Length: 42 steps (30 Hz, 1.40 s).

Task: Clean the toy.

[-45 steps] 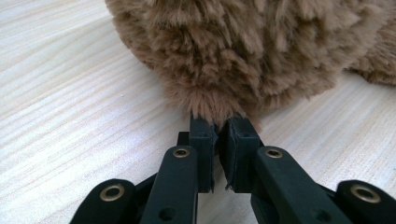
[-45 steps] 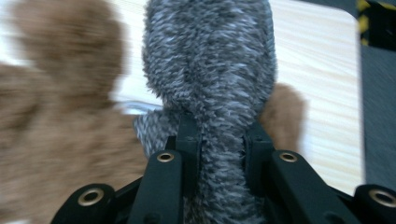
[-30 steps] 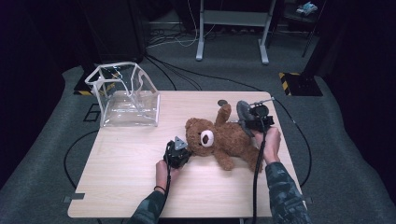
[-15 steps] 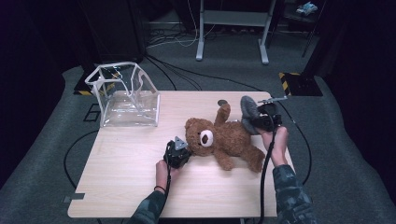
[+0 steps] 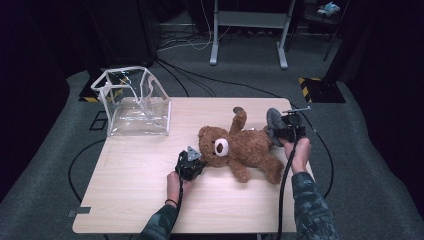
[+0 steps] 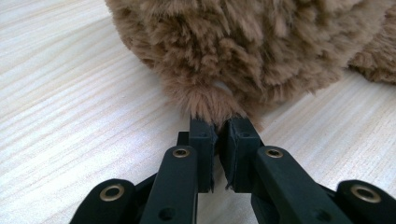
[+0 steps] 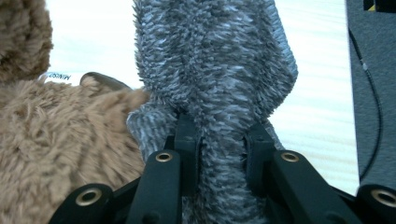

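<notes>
Scene: a brown plush teddy bear (image 5: 240, 147) lies on its back across the right half of a pale wooden table (image 5: 130, 200), head toward the person, one arm raised toward the far edge.
Left gripper (image 5: 190, 164): sits at the bear's head on the near-left side; in the left gripper view its two black jaws are nearly closed, pinching a tuft of brown fur (image 6: 212, 105) at the edge of the head, low over the tabletop.
Right gripper (image 5: 286, 128): held at the bear's far-right side; in the right gripper view its jaws are clamped on a grey fuzzy sole (image 7: 219, 74) of the bear's foot, the grey pile bulging between and above them.
Hands: the person's left hand (image 5: 176, 182) and right hand (image 5: 297, 152) come in from the near edge, sleeves dark and patterned.
Beyond the bear: a clear plastic bag with white trim (image 5: 135, 102) stands open at the table's far-left corner, well apart from the toy.
Surroundings: grey carpet (image 5: 45, 165) with black cables around the table.
</notes>
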Available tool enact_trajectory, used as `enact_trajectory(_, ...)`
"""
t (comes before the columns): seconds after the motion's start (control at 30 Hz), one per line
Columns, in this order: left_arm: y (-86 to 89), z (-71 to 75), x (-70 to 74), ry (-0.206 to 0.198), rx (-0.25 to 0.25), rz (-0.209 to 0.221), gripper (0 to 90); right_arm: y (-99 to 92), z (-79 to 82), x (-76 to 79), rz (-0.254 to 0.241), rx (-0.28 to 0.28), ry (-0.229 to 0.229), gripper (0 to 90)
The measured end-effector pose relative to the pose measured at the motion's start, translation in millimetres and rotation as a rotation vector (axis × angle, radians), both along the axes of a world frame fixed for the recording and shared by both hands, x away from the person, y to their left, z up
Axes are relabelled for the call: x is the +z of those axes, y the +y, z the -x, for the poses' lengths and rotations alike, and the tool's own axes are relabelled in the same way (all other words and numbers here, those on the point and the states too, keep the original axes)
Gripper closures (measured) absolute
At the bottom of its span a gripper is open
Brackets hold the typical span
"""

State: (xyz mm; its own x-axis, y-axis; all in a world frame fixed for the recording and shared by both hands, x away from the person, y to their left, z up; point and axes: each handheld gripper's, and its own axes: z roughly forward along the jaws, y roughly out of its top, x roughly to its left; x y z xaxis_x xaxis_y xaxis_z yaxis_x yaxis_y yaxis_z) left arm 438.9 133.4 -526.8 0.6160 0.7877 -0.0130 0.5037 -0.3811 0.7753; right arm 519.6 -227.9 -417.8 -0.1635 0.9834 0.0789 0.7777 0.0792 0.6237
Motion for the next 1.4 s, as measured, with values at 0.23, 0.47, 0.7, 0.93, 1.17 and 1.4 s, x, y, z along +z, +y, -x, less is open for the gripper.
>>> enact_trajectory(0.23,0.5,-0.5,0.0,0.004,-0.001,0.004,82.9,9.2,42.5,22.5,-0.048,0.102,-0.120,73.2)
enact_trajectory(0.47,0.0,-0.1,0.0,0.000,0.001,0.001,82.8,16.3,31.2,-13.4,0.015,0.075,-0.044,73.7)
enact_trajectory(0.7,-0.4,-0.4,-0.3,-0.001,0.004,0.006,82.8,-9.4,18.6,-39.8,0.055,-0.048,0.049,73.6)
enact_trajectory(0.93,-0.3,-0.4,-0.2,-0.001,0.002,0.003,82.8,-14.2,45.3,-4.1,0.030,-0.024,-0.037,73.5)
enact_trajectory(1.17,-0.2,-0.4,-0.2,0.000,0.001,0.003,82.8,41.3,65.3,27.3,0.011,0.147,-0.100,73.2)
enact_trajectory(1.4,-0.2,-0.2,0.0,0.004,-0.003,0.002,82.8,119.0,60.8,19.6,0.028,0.323,-0.073,71.6)
